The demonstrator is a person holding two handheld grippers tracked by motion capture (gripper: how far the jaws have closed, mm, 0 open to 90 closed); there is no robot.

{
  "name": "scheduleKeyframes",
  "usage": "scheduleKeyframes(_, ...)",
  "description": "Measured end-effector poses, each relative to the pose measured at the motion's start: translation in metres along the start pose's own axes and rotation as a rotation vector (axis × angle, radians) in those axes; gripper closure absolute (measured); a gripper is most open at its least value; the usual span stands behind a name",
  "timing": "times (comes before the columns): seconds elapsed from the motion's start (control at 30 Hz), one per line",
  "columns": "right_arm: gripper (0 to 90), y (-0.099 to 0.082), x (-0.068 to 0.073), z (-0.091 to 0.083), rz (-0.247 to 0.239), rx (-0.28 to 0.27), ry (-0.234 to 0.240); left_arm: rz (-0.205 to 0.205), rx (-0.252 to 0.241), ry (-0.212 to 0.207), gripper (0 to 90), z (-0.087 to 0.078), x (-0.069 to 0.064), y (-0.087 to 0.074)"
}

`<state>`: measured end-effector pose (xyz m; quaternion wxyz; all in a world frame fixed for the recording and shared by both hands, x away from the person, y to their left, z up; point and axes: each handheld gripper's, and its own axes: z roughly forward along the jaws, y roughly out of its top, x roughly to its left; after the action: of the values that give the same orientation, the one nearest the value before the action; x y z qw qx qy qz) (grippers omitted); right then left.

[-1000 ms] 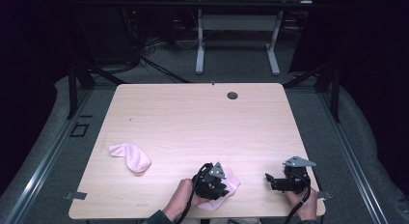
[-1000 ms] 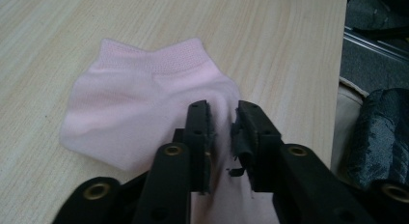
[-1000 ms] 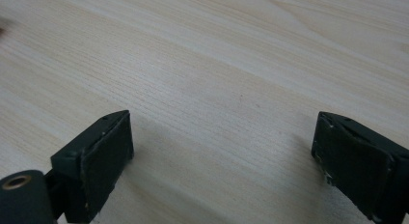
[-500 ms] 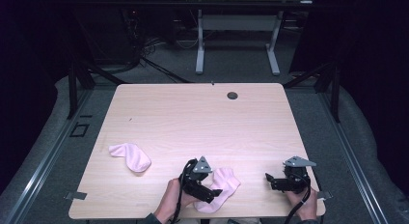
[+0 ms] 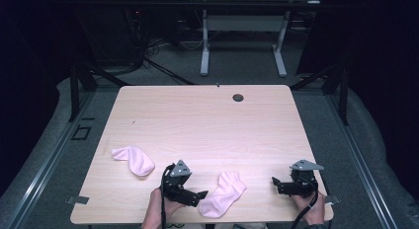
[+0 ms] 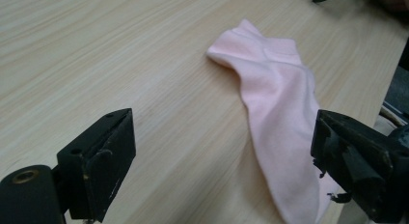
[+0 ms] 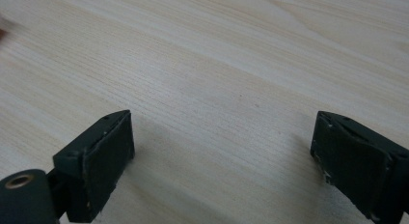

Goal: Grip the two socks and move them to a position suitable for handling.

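A pink sock [image 5: 224,192] [image 6: 277,113] lies flat near the table's front edge, between my two grippers. My left gripper [image 5: 201,195] [image 6: 222,161] sits just left of it, and its jaws have just been opening; they stand wide with nothing pressed between them, the sock's lower end running past the right jaw. A second pink sock [image 5: 133,159] lies farther left on the wood. My right gripper [image 5: 274,183] [image 7: 224,161] rests at the front right, open over bare table.
The light wooden table [image 5: 207,125] has a dark round grommet [image 5: 238,97] near its far edge. A white-legged table stands behind on the grey floor. Metal rails run along both sides of the table.
My left gripper let go of the sock at the front and drew back to the left, jaws opening. The sock now lies spread out by itself. The right gripper has stayed put.
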<state>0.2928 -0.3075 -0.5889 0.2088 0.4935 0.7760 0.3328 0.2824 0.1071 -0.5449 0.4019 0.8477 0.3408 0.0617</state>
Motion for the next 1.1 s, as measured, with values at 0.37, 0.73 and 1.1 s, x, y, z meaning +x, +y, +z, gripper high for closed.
scheduleKeyframes(0.37, 7.6, 0.000, 0.000, 0.000, -0.002, 0.000, 0.000, -0.084, -0.026, 0.134, 0.1, -0.035, 0.038, -0.012)
scheduleKeyframes(0.73, 7.7, 0.000, 0.000, 0.000, -0.003, 0.000, 0.001, -0.156, -0.008, 0.294, 0.0, -0.069, 0.099, -0.014)
scheduleKeyframes(1.1, 7.9, 0.000, 0.000, 0.000, -0.003, 0.000, 0.000, -0.262, 0.083, 0.378, 0.0, -0.085, 0.161, -0.020)
